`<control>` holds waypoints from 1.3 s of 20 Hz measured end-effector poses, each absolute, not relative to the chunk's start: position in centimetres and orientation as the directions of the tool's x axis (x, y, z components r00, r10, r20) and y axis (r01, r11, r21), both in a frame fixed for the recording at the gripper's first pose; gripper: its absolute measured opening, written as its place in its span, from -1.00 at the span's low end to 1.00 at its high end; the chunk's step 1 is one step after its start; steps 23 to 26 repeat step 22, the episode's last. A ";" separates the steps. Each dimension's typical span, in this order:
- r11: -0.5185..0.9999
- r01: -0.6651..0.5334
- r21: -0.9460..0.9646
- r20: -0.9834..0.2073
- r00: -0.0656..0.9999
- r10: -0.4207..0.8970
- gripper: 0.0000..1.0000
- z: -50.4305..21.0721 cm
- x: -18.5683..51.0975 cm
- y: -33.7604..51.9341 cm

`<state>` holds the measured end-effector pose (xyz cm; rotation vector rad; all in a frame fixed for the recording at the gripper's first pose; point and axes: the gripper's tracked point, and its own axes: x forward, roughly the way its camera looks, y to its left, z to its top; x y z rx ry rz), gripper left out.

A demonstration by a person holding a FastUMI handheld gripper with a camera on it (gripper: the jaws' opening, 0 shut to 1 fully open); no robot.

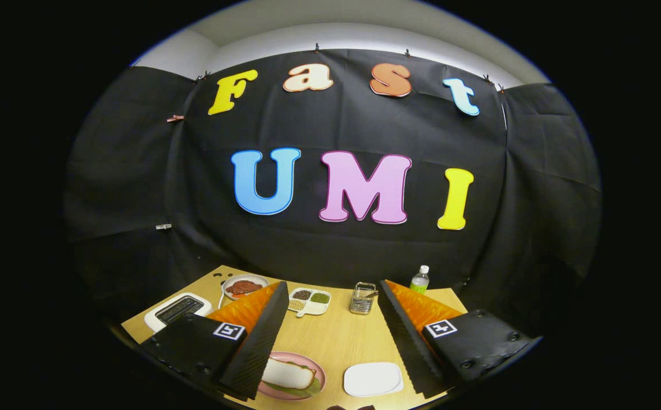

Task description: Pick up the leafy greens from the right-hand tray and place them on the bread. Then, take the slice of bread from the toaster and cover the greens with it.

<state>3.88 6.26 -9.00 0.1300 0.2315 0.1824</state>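
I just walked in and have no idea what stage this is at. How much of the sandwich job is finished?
It looks finished. On the pink plate, a slice of bread lies on top with leafy greens peeking out beneath it. The white tray lies bare, and no slice sticks up from the toaster. The gripper is open, holding nothing, raised above the wooden table. Nothing seems left.
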 end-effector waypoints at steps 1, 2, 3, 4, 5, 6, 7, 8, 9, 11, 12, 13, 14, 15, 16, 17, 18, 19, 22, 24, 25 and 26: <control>0.979 -0.157 0.129 -0.214 0.960 0.182 0.95 -8.9 3.8 6.0; 0.981 -0.157 0.113 -0.215 0.960 0.179 0.94 -9.0 3.6 5.9; 0.981 -0.160 0.111 -0.212 0.960 0.180 0.98 -9.0 3.5 6.1; 0.980 -0.163 0.115 -0.210 0.960 0.184 0.98 -8.7 3.4 6.3; 0.979 -0.163 0.121 -0.210 0.960 0.186 0.98 -8.7 3.3 6.4; 0.979 -0.161 0.123 -0.211 0.960 0.184 0.98 -8.7 3.3 6.3; 0.980 -0.161 0.121 -0.216 0.959 0.184 0.98 -8.8 3.2 6.3; 0.980 -0.160 0.116 -0.218 0.959 0.182 0.98 -8.8 3.0 6.1; 0.982 -0.156 0.110 -0.221 0.959 0.177 0.98 -9.0 3.1 5.9; 0.983 -0.147 0.110 -0.226 0.959 0.169 0.98 -9.2 3.1 5.8; 0.982 -0.148 0.116 -0.231 0.958 0.172 0.98 -9.3 3.0 5.9; 0.982 -0.146 0.120 -0.234 0.957 0.171 0.98 -9.4 3.0 5.9; 0.982 -0.145 0.119 -0.236 0.957 0.170 0.98 -9.5 3.0 5.8; 0.983 -0.144 0.118 -0.236 0.957 0.168 0.98 -9.4 3.0 5.8; 0.983 -0.143 0.116 -0.236 0.957 0.168 0.98 -9.4 3.0 5.8; 0.983 -0.144 0.114 -0.239 0.956 0.168 0.98 -9.5 3.0 5.9; 0.983 -0.144 0.114 -0.241 0.956 0.168 0.98 -9.5 2.9 6.0; 0.983 -0.145 0.113 -0.245 0.955 0.169 0.98 -9.6 2.8 6.0; 0.983 -0.144 0.115 -0.251 0.953 0.169 0.98 -9.8 2.7 6.1; 0.983 -0.144 0.115 -0.251 0.953 0.169 0.98 -9.8 2.7 6.1; 0.983 -0.144 0.115 -0.251 0.953 0.169 0.98 -9.8 2.7 6.1; 0.983 -0.144 0.115 -0.251 0.953 0.169 0.98 -9.8 2.7 6.1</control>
